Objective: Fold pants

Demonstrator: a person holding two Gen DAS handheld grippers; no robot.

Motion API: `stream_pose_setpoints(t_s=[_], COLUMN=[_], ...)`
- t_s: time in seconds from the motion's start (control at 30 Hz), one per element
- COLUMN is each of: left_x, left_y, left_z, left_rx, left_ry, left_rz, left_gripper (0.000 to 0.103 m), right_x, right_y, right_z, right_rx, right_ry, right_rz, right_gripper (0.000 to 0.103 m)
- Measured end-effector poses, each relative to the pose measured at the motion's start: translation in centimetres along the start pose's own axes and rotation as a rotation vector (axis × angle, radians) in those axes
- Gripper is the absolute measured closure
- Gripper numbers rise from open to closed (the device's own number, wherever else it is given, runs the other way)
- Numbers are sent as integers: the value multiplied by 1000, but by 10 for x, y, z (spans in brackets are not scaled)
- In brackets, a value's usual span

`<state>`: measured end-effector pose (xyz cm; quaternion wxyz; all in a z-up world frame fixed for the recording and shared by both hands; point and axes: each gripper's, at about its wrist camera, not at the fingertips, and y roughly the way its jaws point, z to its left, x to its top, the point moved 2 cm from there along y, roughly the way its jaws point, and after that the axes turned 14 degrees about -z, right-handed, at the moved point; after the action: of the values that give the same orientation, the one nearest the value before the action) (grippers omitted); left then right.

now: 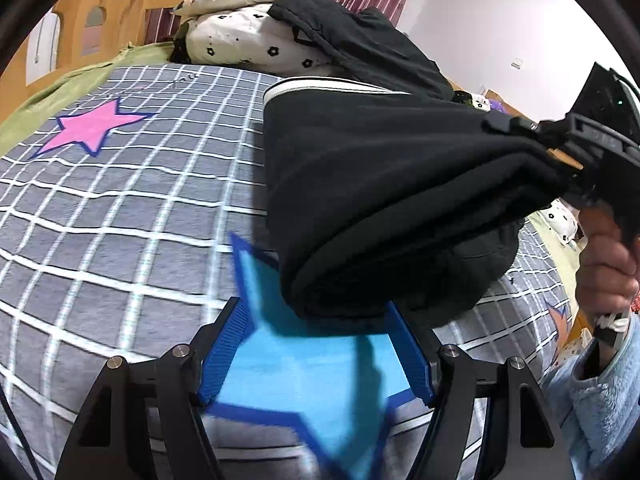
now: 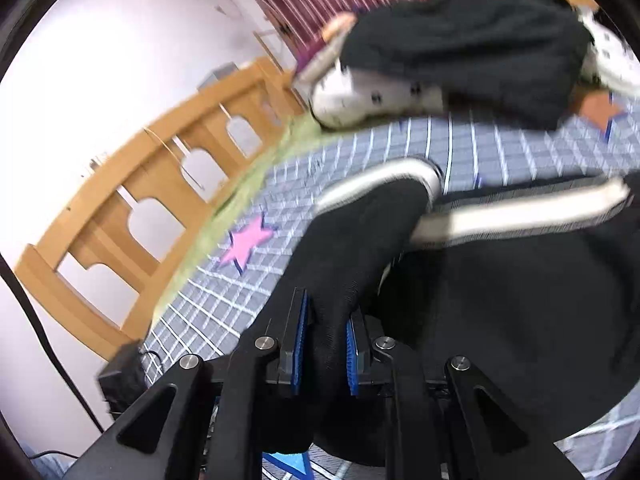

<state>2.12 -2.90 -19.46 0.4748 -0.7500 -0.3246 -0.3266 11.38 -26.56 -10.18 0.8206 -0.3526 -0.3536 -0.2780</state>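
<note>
Black pants [image 1: 392, 200] with a white-striped waistband [image 1: 320, 86] lie folded on the grey checked bedsheet [image 1: 120, 220]. My left gripper [image 1: 316, 316] is open, its blue pads [image 1: 224, 352] apart just before the near fold of the pants, empty. My right gripper [image 1: 560, 148] is shut on the right edge of the pants and lifts it off the bed. In the right wrist view the right gripper [image 2: 326, 316] pinches a bunch of black fabric [image 2: 360, 248] between its blue pads, with the waistband [image 2: 384, 180] beyond.
A pile of pillows and dark clothes [image 1: 320, 36] sits at the head of the bed. A wooden bed rail [image 2: 140, 192] runs along the far side. Pink [image 1: 92, 128] and blue [image 1: 304, 360] star patches mark the sheet.
</note>
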Motion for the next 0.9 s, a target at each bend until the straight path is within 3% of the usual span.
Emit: stream_pose_setpoints(t_s=[0.17,0.33,0.57,0.77,0.9], left_x=[-4,-13,-9,-1,-2], left_y=[18,41,41,41,47], left_z=[-30,-50,-62,-82,-91], left_rx=[-29,111,152,99,90], left_ry=[31,174,240,271,288], left_rz=[34,68,69,50,61], left_gripper=[33,30,30,29,29], right_x=[16,29,60,75,53], right_y=[-18,-31,-76,-128,-131], right_z=[-15,-34,-63,-130,-188], right_rx=[-16,-24,-83,-171,-305], right_ry=[-31,-42,-140,-83,-48], right_rz=[-25,-42,-170,-295,-250], right_gripper=[87,87,89,91,94])
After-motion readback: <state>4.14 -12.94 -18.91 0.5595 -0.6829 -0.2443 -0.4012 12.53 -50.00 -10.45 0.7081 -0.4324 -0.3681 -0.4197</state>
